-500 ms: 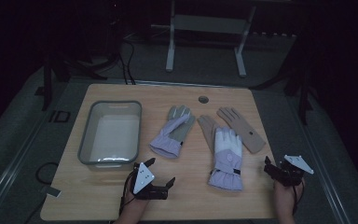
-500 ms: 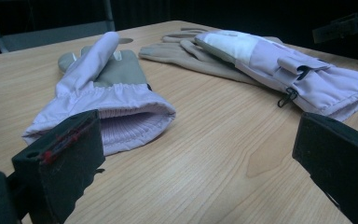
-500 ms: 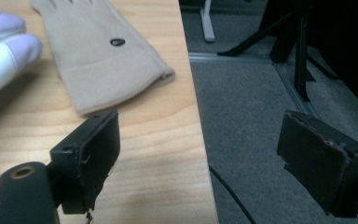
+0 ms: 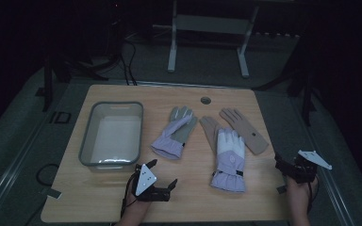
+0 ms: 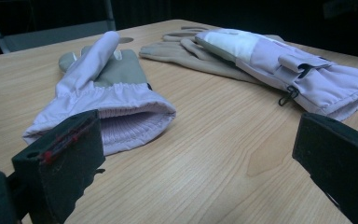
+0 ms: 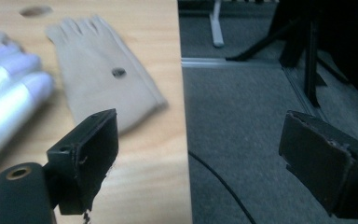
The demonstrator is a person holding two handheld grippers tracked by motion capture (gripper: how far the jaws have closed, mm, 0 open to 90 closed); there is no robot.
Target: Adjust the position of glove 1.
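Left hand-held gripper (image 5: 191,172), jaws standing released, is facing the soft, light glove (image 5: 105,100); its ribbed cuff is offering the grip.

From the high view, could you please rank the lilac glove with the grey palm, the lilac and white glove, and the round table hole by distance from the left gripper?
1. Lilac glove with the grey palm, just ahead of the left gripper.
2. Lilac and white glove, off to the right.
3. Round table hole, near the far edge.
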